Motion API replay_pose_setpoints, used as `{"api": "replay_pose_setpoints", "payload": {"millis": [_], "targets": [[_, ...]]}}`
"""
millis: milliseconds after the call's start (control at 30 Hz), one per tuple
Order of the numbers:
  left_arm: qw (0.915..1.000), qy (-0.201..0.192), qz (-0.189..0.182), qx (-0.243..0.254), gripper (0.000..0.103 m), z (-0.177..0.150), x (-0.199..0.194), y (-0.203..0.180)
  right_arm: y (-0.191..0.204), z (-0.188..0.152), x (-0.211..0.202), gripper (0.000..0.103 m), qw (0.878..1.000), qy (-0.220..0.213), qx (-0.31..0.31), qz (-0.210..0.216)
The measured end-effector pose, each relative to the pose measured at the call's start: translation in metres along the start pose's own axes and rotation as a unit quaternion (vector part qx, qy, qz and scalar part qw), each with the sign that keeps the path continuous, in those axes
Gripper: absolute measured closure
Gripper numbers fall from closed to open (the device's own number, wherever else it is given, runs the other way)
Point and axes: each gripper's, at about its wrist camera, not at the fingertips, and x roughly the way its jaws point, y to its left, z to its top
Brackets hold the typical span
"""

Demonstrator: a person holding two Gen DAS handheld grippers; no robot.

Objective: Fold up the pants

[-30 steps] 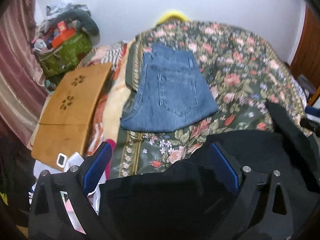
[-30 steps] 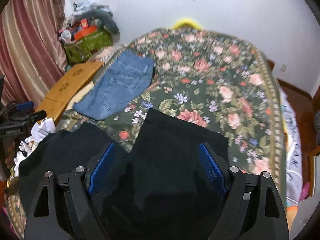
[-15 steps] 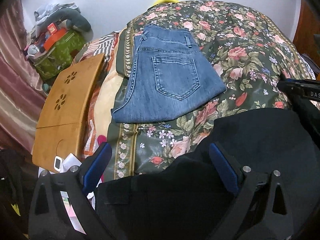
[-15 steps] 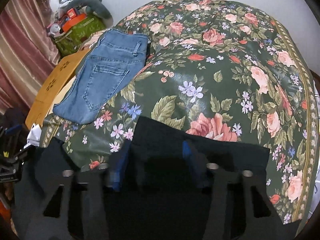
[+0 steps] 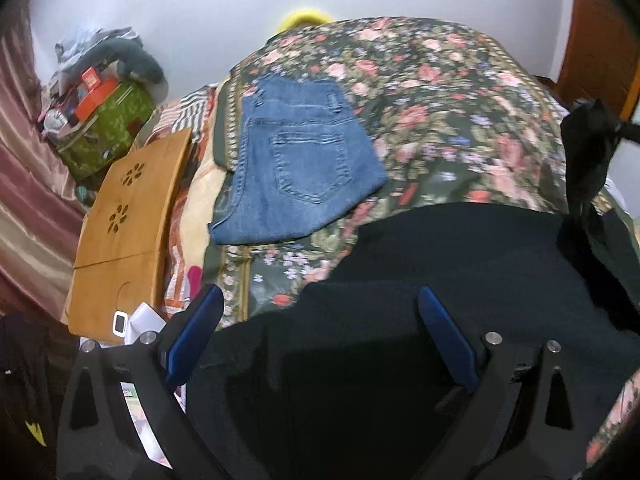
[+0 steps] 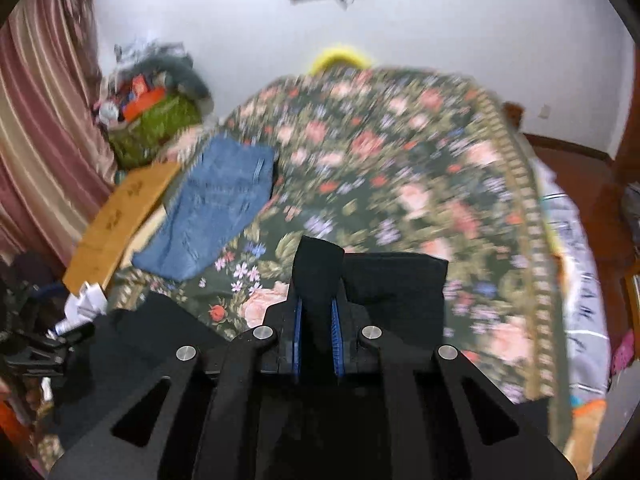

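A big bed with a flowery blanket [image 6: 400,168] stands by a white wall [image 6: 460,20]; pink striped curtains [image 6: 36,128] hang at the side.

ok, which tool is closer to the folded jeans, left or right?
Left. The left tool hovers open over the black pants, just short of the folded jeans. The right tool, closing on a pinch of black fabric, sits farther away across the bedspread.

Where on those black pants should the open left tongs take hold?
Grip the near edge of the black pants, coming down from above: the cloth lies flat between the open left tongs, so an edge gives a fold to pinch. The closing right tongs already pinch a raised fold.
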Motion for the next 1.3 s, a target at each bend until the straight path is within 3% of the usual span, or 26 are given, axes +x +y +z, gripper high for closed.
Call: {"api": "replay_pose_setpoints", "payload": {"millis": [167, 367, 533, 667, 867, 1000, 1067, 1167, 1300], "targets": [[0.9995, 0.0, -0.026, 0.018, 0.004, -0.006, -0.017, -0.029, -0.021, -0.008, -0.08, 0.092, 0.999, -0.049, 0.003, -0.024], [0.9977, 0.025, -0.047, 0.041, 0.004, -0.019, -0.02, -0.061, -0.056, -0.045, -0.13, 0.092, 0.996, -0.059, 0.022, -0.056], [0.9967, 0.032, -0.035, 0.065, 0.004, -0.038, -0.017, -0.077, -0.083, -0.093, -0.126, 0.092, 0.994, -0.024, 0.028, -0.104], [0.9973, 0.027, -0.041, 0.054, 0.001, -0.047, -0.019, -0.073, -0.11, -0.136, -0.109, 0.092, 0.989, 0.015, 0.045, -0.142], [0.9964, 0.043, -0.072, 0.014, 0.0, -0.049, -0.015, -0.06, -0.13, -0.178, -0.077, 0.091, 0.983, 0.073, 0.085, -0.145], [0.9963, 0.044, -0.074, 0.004, 0.0, -0.05, -0.017, -0.052, -0.115, -0.189, -0.065, 0.076, 0.977, 0.119, 0.049, -0.172], [0.9968, 0.039, -0.07, -0.001, 0.0, -0.051, -0.021, -0.045, -0.106, -0.186, -0.068, 0.059, 0.974, 0.119, 0.024, -0.193], [0.9976, 0.022, -0.061, -0.023, 0.0, -0.051, -0.031, -0.024, -0.092, -0.175, -0.087, 0.048, 0.974, 0.085, -0.003, -0.21], [0.998, -0.005, -0.031, -0.055, 0.0, -0.052, -0.045, 0.019, -0.068, -0.146, -0.108, 0.043, 0.982, 0.037, -0.018, -0.185]]}}
